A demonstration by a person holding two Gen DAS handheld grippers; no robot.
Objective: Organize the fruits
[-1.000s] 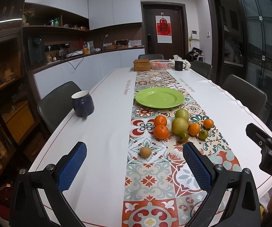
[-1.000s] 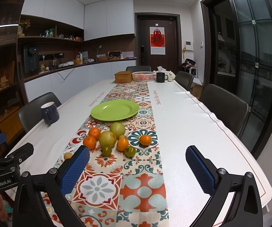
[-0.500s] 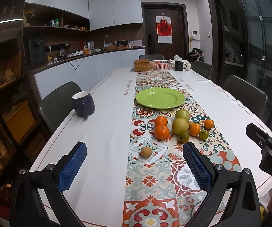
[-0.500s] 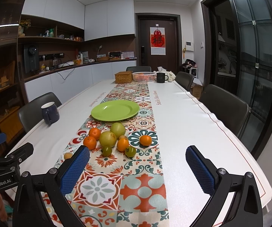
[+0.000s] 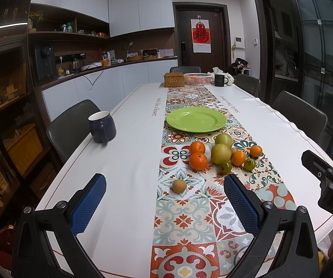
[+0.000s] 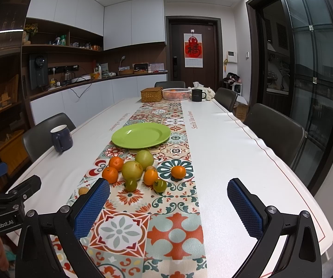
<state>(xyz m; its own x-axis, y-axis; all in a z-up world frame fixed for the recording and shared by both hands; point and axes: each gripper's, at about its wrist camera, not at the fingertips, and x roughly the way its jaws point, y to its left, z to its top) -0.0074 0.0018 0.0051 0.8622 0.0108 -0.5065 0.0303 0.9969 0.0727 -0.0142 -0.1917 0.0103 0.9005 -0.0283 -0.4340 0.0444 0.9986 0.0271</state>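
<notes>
Left gripper and right gripper, jaws spread and empty, above the counter near clustered fruits and green plate.

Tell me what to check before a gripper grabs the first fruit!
1. Left gripper open and holding nothing: ok.
2. Right gripper open and holding nothing: ok.
3. Green plate bare and ready for fruit: ok.
4. Small brown fruit sits alone, easy to reach: ok.
5. Other fruits bunched close, neighbours may roll: not ok.
6. Blue mug well away from the fruit: ok.
</notes>
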